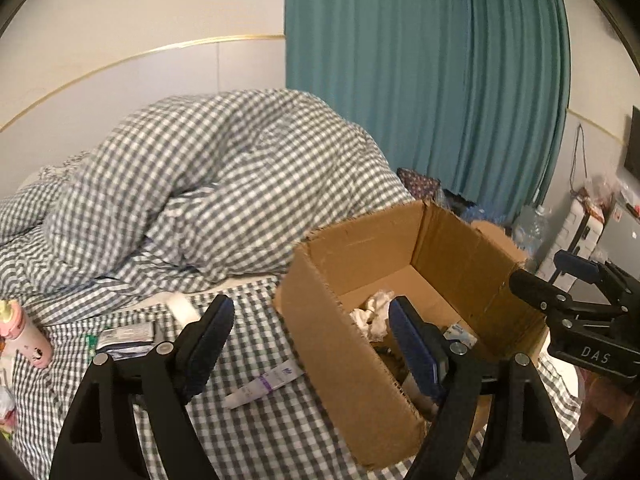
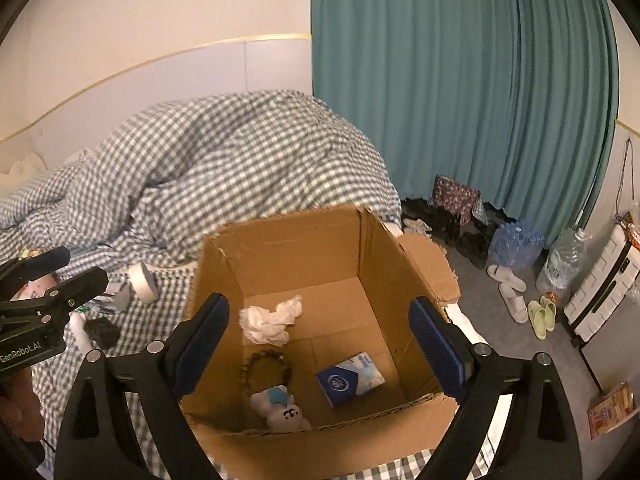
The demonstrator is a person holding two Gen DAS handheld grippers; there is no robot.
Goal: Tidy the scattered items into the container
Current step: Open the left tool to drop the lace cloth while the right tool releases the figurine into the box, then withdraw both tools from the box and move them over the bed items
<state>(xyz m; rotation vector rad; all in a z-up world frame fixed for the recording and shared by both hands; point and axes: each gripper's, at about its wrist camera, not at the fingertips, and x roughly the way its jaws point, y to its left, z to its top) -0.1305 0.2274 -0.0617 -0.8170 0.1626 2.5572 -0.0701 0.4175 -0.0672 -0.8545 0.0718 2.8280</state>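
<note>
Both claws are spread wide and hold nothing: the right claw (image 2: 320, 344) above the box (image 2: 280, 248), the left claw (image 1: 310, 344) by its edge on the bed (image 1: 260, 432).

two wrist views, both angled down at the cardboard box (image 1: 360, 364)

left looks from the box's left; right looks from close above it; both share box and bed (image 2: 120, 200).
</note>
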